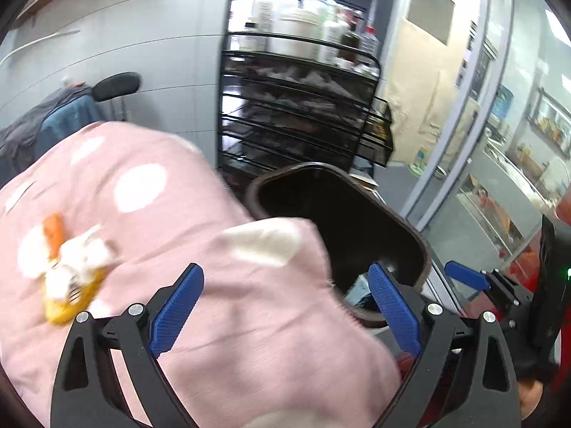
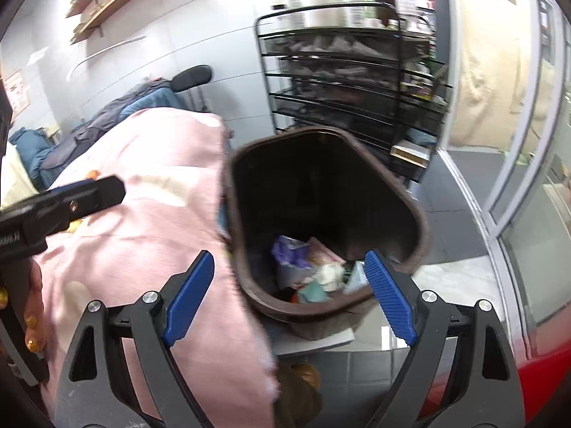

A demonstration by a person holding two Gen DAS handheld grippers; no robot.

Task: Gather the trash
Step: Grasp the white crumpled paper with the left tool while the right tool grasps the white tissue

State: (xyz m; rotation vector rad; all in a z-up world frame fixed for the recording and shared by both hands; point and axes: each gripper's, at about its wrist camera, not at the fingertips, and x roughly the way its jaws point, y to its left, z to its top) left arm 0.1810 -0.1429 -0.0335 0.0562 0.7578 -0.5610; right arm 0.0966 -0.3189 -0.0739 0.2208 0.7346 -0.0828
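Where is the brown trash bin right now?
The brown trash bin sits centre in the right wrist view, beside the right edge of the pink spotted blanket and in front of the black wire rack.

No text could be read in either view. The labels on the white bottles (image 1: 303, 25) atop the black wire rack (image 1: 296, 107) were blurred, and a red-and-white notice (image 2: 16, 91) on the wall was too small to make out.
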